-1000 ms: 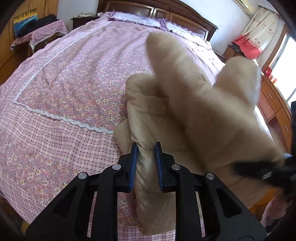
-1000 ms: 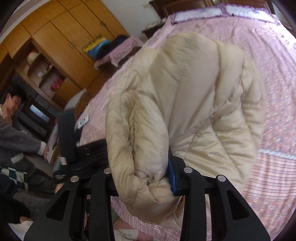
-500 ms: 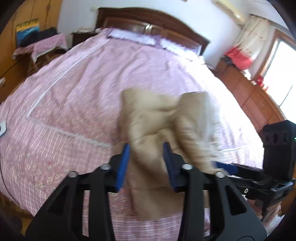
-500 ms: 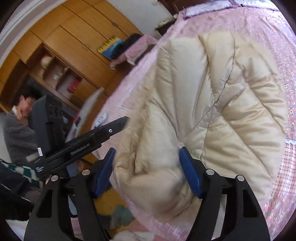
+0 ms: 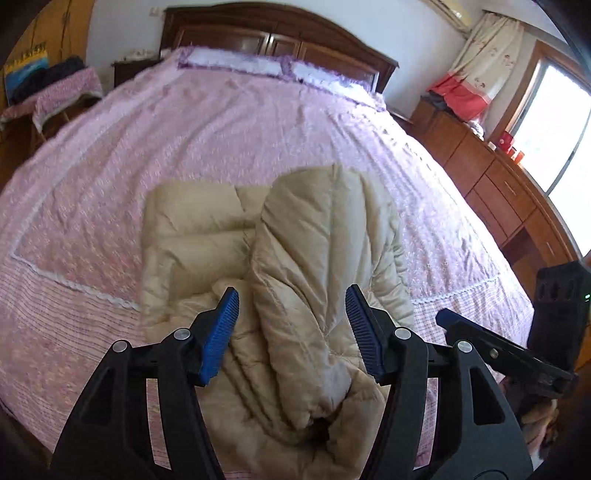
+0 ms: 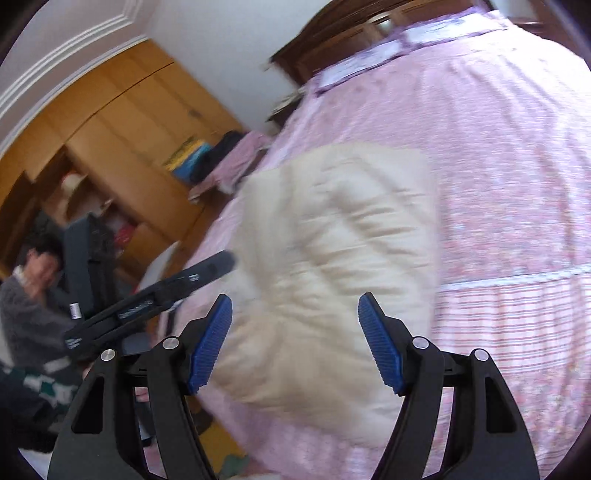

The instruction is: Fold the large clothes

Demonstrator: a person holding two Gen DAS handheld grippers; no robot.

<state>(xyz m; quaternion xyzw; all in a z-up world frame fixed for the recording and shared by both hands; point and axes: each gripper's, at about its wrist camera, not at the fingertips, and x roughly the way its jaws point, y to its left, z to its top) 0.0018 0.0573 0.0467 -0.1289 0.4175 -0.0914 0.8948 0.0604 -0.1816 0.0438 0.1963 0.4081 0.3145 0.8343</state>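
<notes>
A beige padded coat (image 5: 295, 266) lies folded on the pink floral bedspread (image 5: 229, 133), near the bed's front edge. My left gripper (image 5: 291, 326) hovers above it, and its jaws are opening. The blue pads (image 5: 218, 332) stand clear of the fabric. In the right wrist view the same coat (image 6: 332, 266) lies below my right gripper (image 6: 295, 339), which is open and clear of the cloth. The right gripper (image 5: 491, 347) shows at the right edge of the left wrist view. The left gripper (image 6: 147, 302) shows at the left of the right wrist view.
A dark wooden headboard (image 5: 280, 33) and pillows stand at the far end. Wooden drawers (image 5: 491, 184) and a window line the right side. A wardrobe (image 6: 110, 140) and a cloth-covered side table (image 5: 55, 92) stand to the left. A seated person (image 6: 29, 302) is beside the bed.
Both grippers let go of the coat and opened. The raised fold dropped flat onto the bed. Both grippers drew back from the coat.
</notes>
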